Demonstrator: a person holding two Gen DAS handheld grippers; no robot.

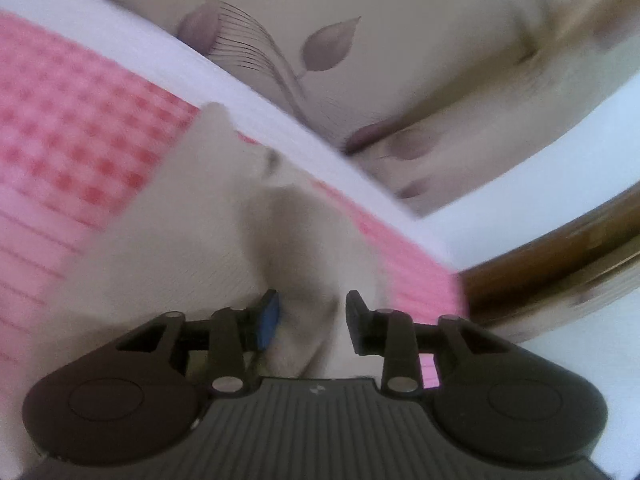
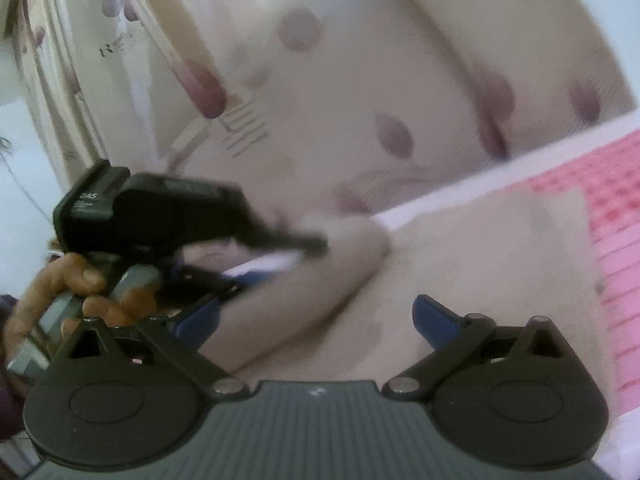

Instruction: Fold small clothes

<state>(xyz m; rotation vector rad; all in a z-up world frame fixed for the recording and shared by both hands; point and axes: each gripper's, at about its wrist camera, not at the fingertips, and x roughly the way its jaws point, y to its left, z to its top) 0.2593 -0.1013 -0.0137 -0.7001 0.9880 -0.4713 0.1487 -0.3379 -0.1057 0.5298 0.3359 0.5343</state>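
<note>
Your left gripper (image 1: 312,322) had its two fingers parted with a clear gap, and the white garment (image 1: 192,240) lay under and just beyond that gap; the pads did not press on the cloth, though blur made the fingertips hard to read. The left pad showed a blue face and the right one looked dark. In your right wrist view that same gripper appeared as a blurred black body at the left, angled down toward a raised roll of the garment, with your hand (image 2: 68,292) wrapped round its grey handle below.

Your right gripper (image 2: 316,320) stood spread wide, blue fingers (image 2: 436,318) far apart, nothing pinched between them. It hovered over the flatter part of the garment (image 2: 480,264), and whether its tips touched the cloth could not be told.

The garment lay on a pink checked sheet (image 1: 76,120), with one corner standing up toward the sheet's white border (image 1: 248,84). In the right wrist view it ran from the bunched fold at the centre out to a straight edge against the pink (image 2: 616,200) on the right.

Beyond the bed hung a cream curtain (image 1: 400,40) printed with purple-grey leaves, folded and gathered. A brown wooden strip (image 1: 552,256) showed at the right of your left view.
</note>
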